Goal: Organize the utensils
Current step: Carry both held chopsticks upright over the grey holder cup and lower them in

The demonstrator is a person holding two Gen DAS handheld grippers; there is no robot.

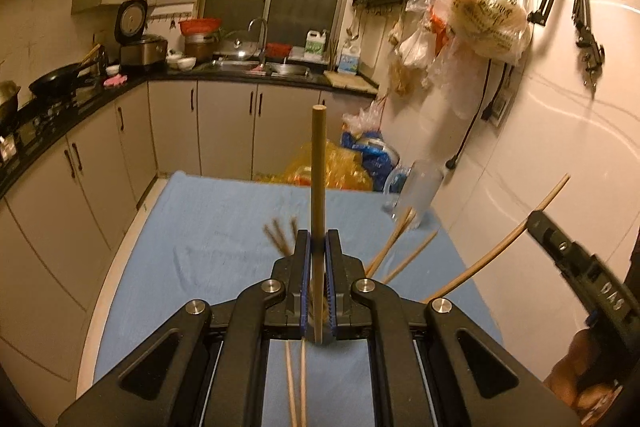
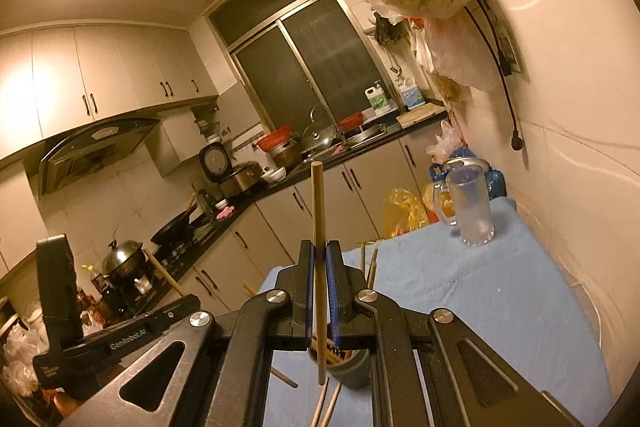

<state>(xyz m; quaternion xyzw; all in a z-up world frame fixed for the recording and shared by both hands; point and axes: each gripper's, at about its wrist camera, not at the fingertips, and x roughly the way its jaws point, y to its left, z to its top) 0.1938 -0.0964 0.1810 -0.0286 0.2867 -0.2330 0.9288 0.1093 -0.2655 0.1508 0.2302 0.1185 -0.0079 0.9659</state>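
My left gripper (image 1: 318, 241) is shut on a wooden chopstick (image 1: 318, 163) that stands upright between its pads, above the blue cloth (image 1: 224, 227). My right gripper (image 2: 319, 253) is shut on another wooden chopstick (image 2: 318, 203), also upright. In the left wrist view the right gripper (image 1: 576, 267) shows at the right edge with its chopstick (image 1: 500, 247). Below the right gripper a dark cup (image 2: 352, 371) holds several chopsticks. More chopsticks (image 1: 400, 247) lie or lean on the cloth. A clear glass jug (image 2: 470, 205) stands at the cloth's far right corner.
The cloth-covered table stands against a white tiled wall (image 2: 580, 147) on the right. Plastic bags (image 1: 486, 15) hang from wall hooks. Yellow and blue bags (image 1: 340, 167) sit beyond the table's far edge. The kitchen counter (image 1: 240, 75) with sink, pans and rice cooker runs along the left and back.
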